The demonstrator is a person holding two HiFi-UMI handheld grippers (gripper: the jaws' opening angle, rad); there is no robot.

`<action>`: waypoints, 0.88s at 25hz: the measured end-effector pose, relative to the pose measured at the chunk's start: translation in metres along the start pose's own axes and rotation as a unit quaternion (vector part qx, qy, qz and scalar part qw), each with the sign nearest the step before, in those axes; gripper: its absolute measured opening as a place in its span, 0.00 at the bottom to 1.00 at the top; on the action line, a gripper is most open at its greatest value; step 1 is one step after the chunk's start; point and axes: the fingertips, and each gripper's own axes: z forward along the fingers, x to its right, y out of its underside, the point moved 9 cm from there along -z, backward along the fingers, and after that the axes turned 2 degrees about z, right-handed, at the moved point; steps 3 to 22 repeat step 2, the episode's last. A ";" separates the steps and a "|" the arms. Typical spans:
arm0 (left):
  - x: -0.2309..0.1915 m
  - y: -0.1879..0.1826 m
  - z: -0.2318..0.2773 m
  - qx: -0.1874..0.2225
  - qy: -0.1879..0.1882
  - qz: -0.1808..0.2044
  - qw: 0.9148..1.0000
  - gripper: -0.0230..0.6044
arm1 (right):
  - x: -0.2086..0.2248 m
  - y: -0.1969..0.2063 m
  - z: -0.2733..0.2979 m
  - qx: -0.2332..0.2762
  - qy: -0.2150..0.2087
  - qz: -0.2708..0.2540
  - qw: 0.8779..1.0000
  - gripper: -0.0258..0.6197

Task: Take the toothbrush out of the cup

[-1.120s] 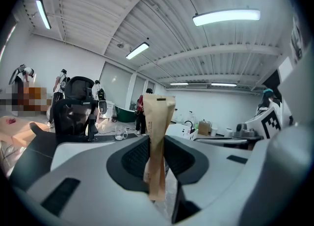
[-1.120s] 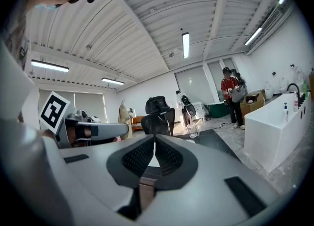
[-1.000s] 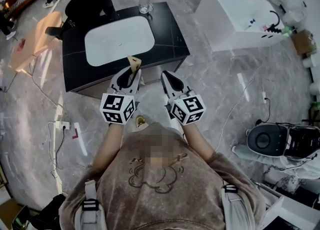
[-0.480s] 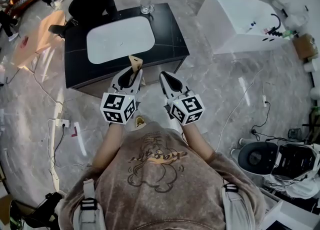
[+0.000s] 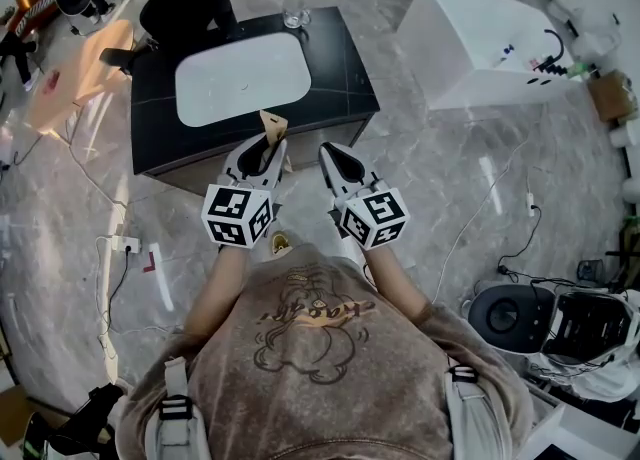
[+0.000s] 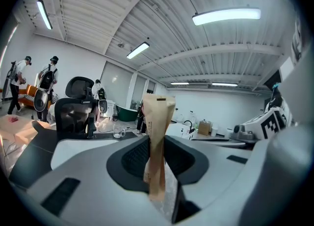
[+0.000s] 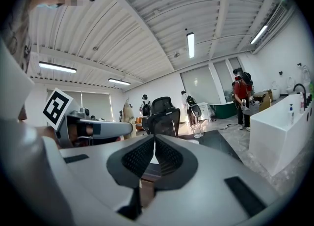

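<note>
Neither claw has shifted: left claw (image 5: 266, 145) pinches an upright tan paper sleeve (image 5: 270, 126), right claw (image 5: 331, 154) beside it is closed empty, glass cup (image 5: 292, 18) well ahead at the counter's (image 5: 345, 68) far edge.

tan flat paper packet (image 6: 158, 114): matt kraft paper, creased
left gripper (image 6: 156, 144): matt grey plastic, ribbed black pads
black rectangular counter (image 5: 345, 73): glossy
small clear cup (image 5: 292, 18): glass
grey veined floor (image 5: 450, 178): polished, marble-like

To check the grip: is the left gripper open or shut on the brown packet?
Shut: the left gripper pinches the brown packet, which stands upright between its jaws.
</note>
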 end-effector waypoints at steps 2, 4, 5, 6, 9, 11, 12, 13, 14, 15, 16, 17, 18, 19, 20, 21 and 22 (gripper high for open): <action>-0.001 0.000 0.001 -0.002 0.000 -0.001 1.000 0.19 | 0.001 0.000 0.002 -0.001 -0.001 0.000 1.000 0.08; -0.001 0.000 0.001 -0.002 0.000 -0.001 1.000 0.19 | 0.001 0.000 0.002 -0.001 -0.001 0.000 1.000 0.08; -0.001 0.000 0.001 -0.002 0.000 -0.001 1.000 0.19 | 0.001 0.000 0.002 -0.001 -0.001 0.000 1.000 0.08; -0.001 0.000 0.001 -0.002 0.000 -0.001 1.000 0.19 | 0.001 0.000 0.002 -0.001 -0.001 0.000 1.000 0.08; -0.001 0.000 0.001 -0.002 0.000 -0.001 1.000 0.19 | 0.001 0.000 0.002 -0.001 -0.001 0.000 1.000 0.08; -0.001 0.000 0.001 -0.002 0.000 -0.001 1.000 0.19 | 0.001 0.000 0.002 -0.001 -0.001 0.000 1.000 0.08; -0.001 0.000 0.001 -0.002 0.000 -0.001 1.000 0.19 | 0.001 0.000 0.002 -0.001 -0.001 0.000 1.000 0.08; -0.001 0.000 0.001 -0.002 0.000 -0.001 1.000 0.19 | 0.001 0.000 0.002 -0.001 -0.001 0.000 1.000 0.08; -0.001 0.000 0.001 -0.002 0.000 -0.001 1.000 0.19 | 0.001 0.000 0.002 -0.001 -0.001 0.000 1.000 0.08; -0.001 0.000 0.001 -0.002 0.000 -0.001 1.000 0.19 | 0.001 0.000 0.002 -0.001 -0.001 0.000 1.000 0.08; -0.001 0.000 0.001 -0.002 0.000 -0.001 1.000 0.19 | 0.001 0.000 0.002 -0.001 -0.001 0.000 1.000 0.08; -0.001 0.000 0.001 -0.002 0.000 -0.001 1.000 0.19 | 0.001 0.000 0.002 -0.001 -0.001 0.000 1.000 0.08; -0.001 0.000 0.001 -0.002 0.000 -0.001 1.000 0.19 | 0.001 0.000 0.002 -0.001 -0.001 0.000 1.000 0.08; -0.001 0.000 0.001 -0.002 0.000 -0.001 1.000 0.19 | 0.001 0.000 0.002 -0.001 -0.001 0.000 1.000 0.08; -0.001 0.000 0.001 -0.002 0.000 -0.001 1.000 0.19 | 0.001 0.000 0.002 -0.001 -0.001 0.000 1.000 0.08; -0.001 0.000 0.001 -0.002 0.000 -0.001 1.000 0.19 | 0.001 0.000 0.002 -0.001 -0.001 0.000 1.000 0.08; -0.001 0.000 0.001 -0.002 0.000 -0.001 1.000 0.19 | 0.001 0.000 0.002 -0.001 -0.001 0.000 1.000 0.08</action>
